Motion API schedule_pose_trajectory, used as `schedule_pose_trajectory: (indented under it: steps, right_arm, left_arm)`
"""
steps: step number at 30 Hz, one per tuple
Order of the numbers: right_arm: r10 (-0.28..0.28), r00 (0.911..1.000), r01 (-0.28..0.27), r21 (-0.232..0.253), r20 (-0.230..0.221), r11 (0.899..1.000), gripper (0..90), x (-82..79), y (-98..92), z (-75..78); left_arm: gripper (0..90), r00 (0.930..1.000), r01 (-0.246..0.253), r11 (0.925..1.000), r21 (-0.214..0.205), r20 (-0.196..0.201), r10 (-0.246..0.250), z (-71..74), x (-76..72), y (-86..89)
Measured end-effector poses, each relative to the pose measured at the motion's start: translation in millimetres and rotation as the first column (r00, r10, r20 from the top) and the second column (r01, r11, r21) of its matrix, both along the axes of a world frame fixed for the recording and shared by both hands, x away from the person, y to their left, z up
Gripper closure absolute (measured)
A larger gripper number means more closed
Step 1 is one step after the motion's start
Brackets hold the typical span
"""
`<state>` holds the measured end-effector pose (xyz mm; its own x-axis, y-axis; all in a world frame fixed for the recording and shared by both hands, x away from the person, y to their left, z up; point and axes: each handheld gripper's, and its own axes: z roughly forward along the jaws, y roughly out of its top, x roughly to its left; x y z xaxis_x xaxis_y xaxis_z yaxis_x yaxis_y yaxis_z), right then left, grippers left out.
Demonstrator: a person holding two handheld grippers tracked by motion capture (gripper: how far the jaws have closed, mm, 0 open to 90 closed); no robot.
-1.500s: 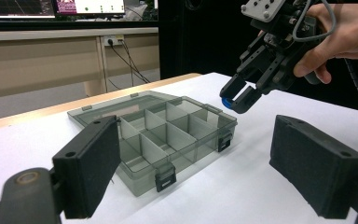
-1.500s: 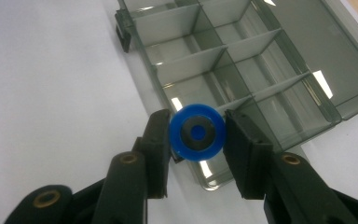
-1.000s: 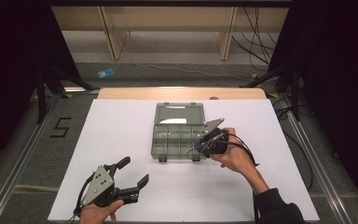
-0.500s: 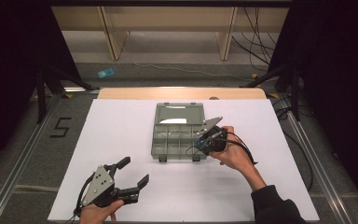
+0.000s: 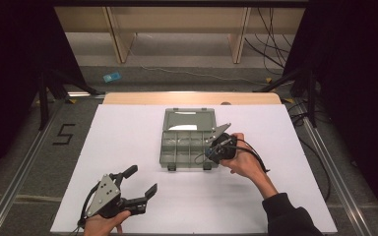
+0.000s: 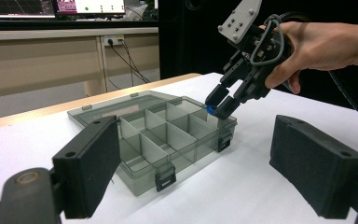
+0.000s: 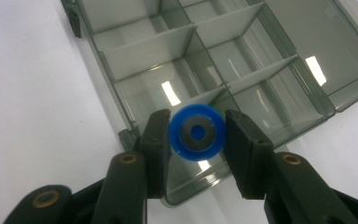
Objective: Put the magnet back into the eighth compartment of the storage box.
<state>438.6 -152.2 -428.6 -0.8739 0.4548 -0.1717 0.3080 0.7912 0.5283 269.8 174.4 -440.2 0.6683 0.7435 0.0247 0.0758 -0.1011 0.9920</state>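
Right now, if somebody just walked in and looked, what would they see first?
Probably the bright blue round part pinched in the right tool, held over the near right corner of the grey divided box. The box sits open in the middle of the white table, and its compartments look empty. The left tool hovers wide open near the table's front edge.

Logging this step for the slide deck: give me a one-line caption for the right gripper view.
Right gripper clamps a blue ring-shaped part above the open, empty compartment box.
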Motion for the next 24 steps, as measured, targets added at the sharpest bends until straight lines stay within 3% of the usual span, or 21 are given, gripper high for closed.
schedule_pose_trajectory:
  steps: [6,11,20,24]
  right_arm:
    - [-0.003,1.0,0.003,-0.005,-0.007,1.0,61.5,2.2,0.3,-2.3]
    - [-0.011,0.9999,0.011,-0.008,-0.009,1.0,54.7,4.1,1.4,-3.7]
    - [-0.033,0.9991,0.033,0.03,0.025,0.999,44.7,0.6,0.6,7.5]
    - [-0.05,0.9984,0.049,0.052,0.024,0.997,41.9,-2.0,-0.1,10.7]
  left_arm:
    - [15.8,1.0,-0.002,1.0,-0.008,-0.008,0.002,-0.2,-0.7,-0.7]
    - [15.8,1.0,0.0,1.0,-0.002,-0.003,0.0,0.0,-0.4,-0.4]
    - [15.8,1.0,0.001,1.0,0.002,0.002,-0.001,0.4,-0.3,0.0]
    - [15.8,0.9999,-0.006,0.9999,-0.011,-0.014,0.006,0.1,-1.5,-0.8]
